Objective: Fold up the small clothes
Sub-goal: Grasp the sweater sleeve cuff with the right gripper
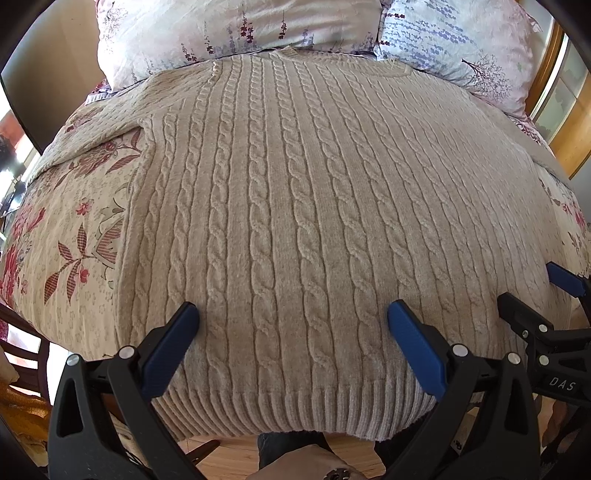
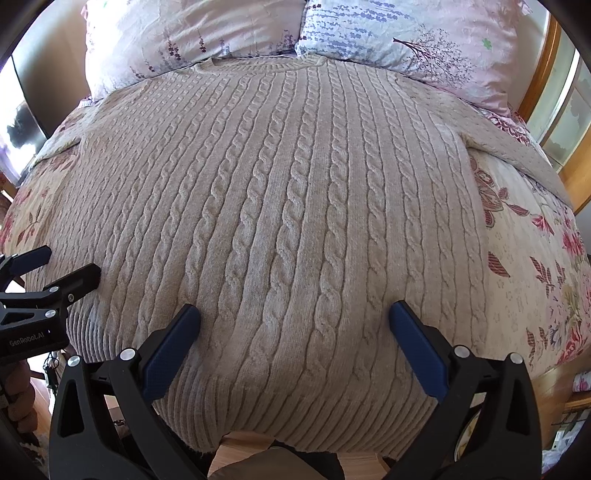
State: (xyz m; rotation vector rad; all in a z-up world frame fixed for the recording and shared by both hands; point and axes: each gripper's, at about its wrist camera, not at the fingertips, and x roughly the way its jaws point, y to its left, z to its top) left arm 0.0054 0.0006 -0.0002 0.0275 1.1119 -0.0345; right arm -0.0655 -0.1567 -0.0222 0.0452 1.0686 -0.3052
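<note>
Beige cable-knit sweater (image 1: 295,221) lies flat and face-up on the floral quilted bedspread (image 1: 74,229), neckline toward the two flower-printed pillows (image 1: 236,29) at the head, ribbed hem (image 1: 288,413) hanging just over the near edge of the bed. Both sleeves run outward from the shoulders; their ends are out of view.

Your left gripper (image 1: 293,317) hovers above the lower body of the garment, near the hem, jaws spread wide, nothing between them. Your right gripper (image 2: 294,315) sits likewise over the hem region, jaws spread and empty. In each view the other gripper shows at the frame edge, just beside, so the two are close together over the bottom of the sweater.

Step in hand, by my reading: pre-grasp. No fold is made yet; the garment is fully spread.

Next move likely calls for each gripper to close on one layer-pair of knit, at a hem corner or a side edge. The thick, soft knit should bunch easily, so take a deep bite.

Containers: none visible in either view.
</note>
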